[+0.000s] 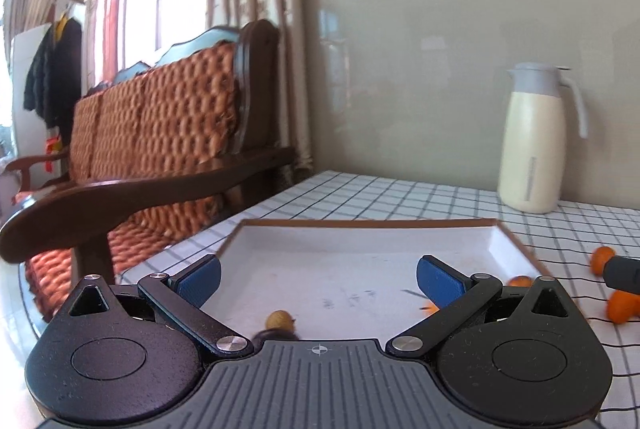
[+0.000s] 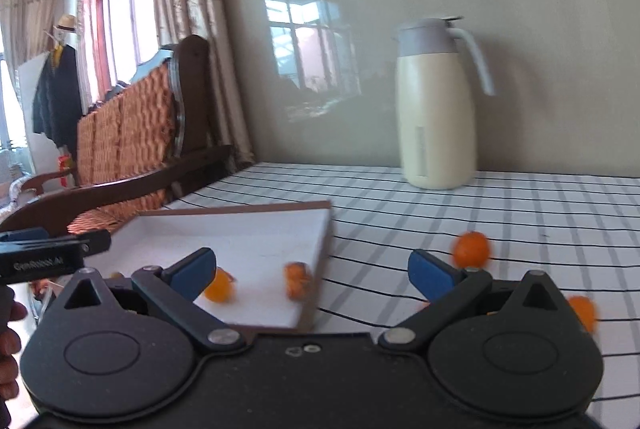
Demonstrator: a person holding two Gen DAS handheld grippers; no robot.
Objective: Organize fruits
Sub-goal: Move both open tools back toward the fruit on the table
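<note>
White tray (image 1: 360, 249) with brown rim, orange fruits (image 2: 471, 249), white tablecloth (image 2: 480, 201) with black grid, cream jug (image 2: 436, 133) with grey lid, blue gripper pads (image 1: 200, 279).

Two low wrist views, both facing tray (image 1: 360, 261) and wall.

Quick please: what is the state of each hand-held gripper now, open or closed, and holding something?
Left hand-held gripper: open, holding nothing, over the tray.
Right hand-held gripper: open wide, holding nothing.
</note>
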